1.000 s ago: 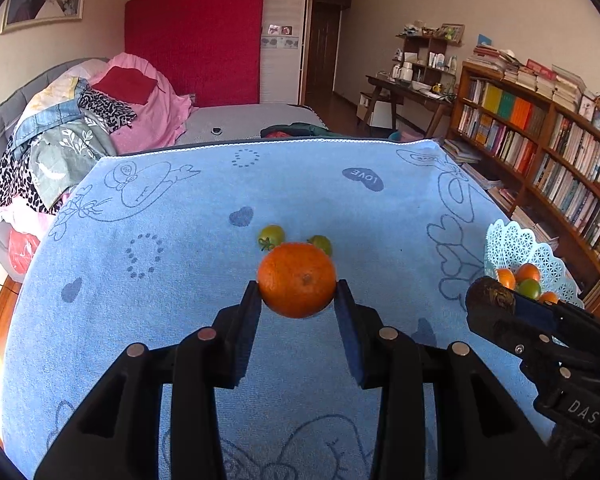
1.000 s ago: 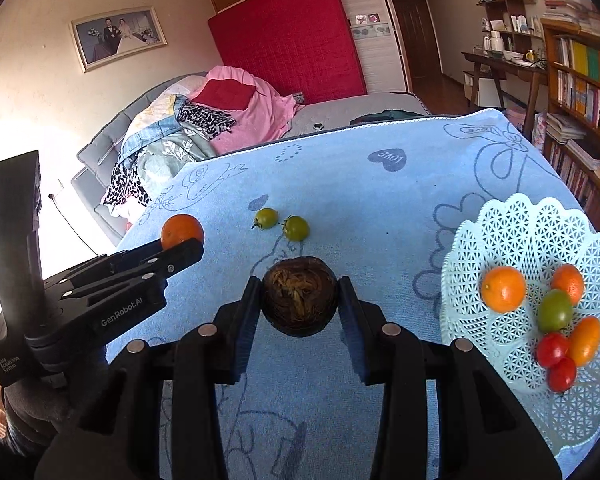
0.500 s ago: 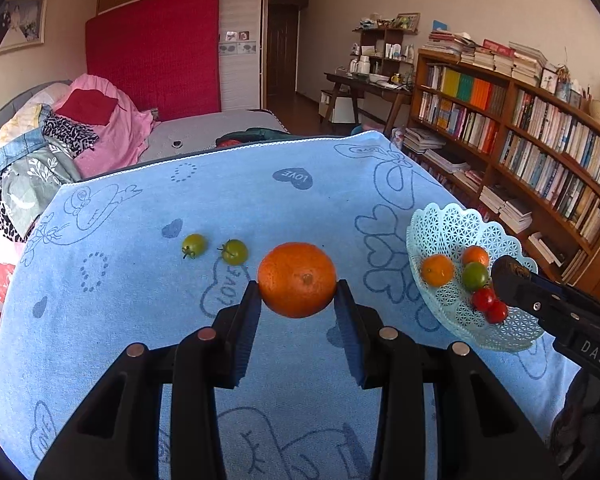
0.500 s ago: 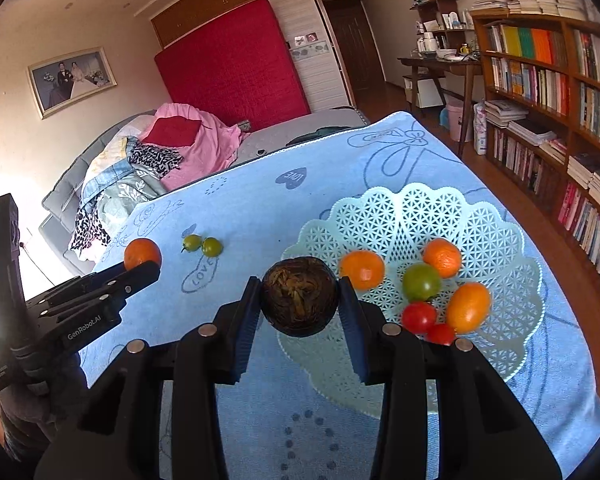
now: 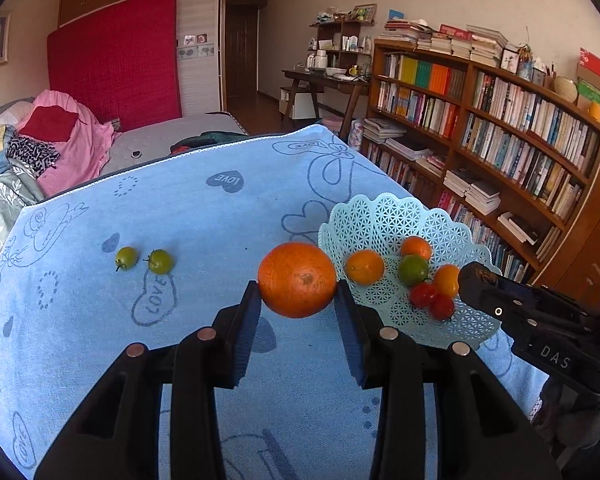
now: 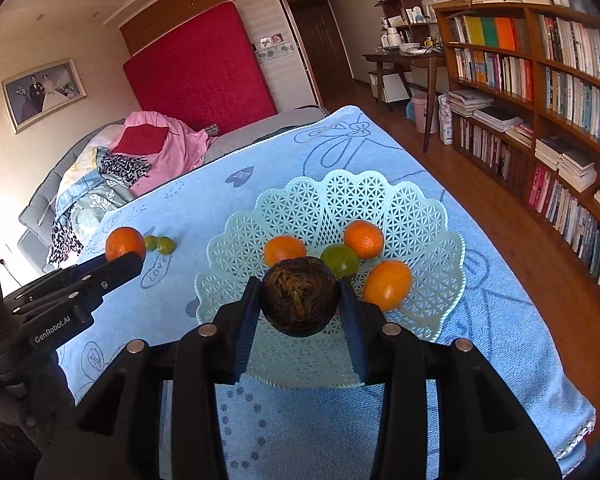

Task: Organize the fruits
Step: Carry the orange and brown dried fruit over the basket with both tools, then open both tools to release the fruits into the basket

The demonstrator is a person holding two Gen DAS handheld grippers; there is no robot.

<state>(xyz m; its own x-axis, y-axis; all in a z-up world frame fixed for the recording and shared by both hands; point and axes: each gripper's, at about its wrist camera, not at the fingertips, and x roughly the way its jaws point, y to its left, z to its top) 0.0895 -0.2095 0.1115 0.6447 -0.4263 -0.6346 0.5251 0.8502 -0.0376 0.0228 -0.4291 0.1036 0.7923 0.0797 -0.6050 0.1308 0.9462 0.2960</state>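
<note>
My left gripper (image 5: 297, 312) is shut on a large orange (image 5: 297, 279) and holds it above the blue cloth, just left of the pale lattice basket (image 5: 384, 216). My right gripper (image 6: 299, 312) is shut on a dark brown round fruit (image 6: 299, 296) and holds it over the basket's (image 6: 340, 192) near side. The basket holds several oranges, a green fruit and red tomatoes (image 5: 423, 294). Two small green tomatoes (image 5: 161, 261) lie on the cloth to the left. The left gripper with its orange (image 6: 125, 243) also shows in the right wrist view.
The blue cloth (image 5: 180, 208) covers the table; its right edge drops to a wooden floor (image 6: 512, 232). Bookshelves (image 5: 500, 120) stand to the right. A bed with piled clothes (image 5: 52, 144) lies behind the table.
Both grippers have moved right toward the basket with their fruit. The right gripper now hangs over the basket's near side; the left is closer beside the basket.
</note>
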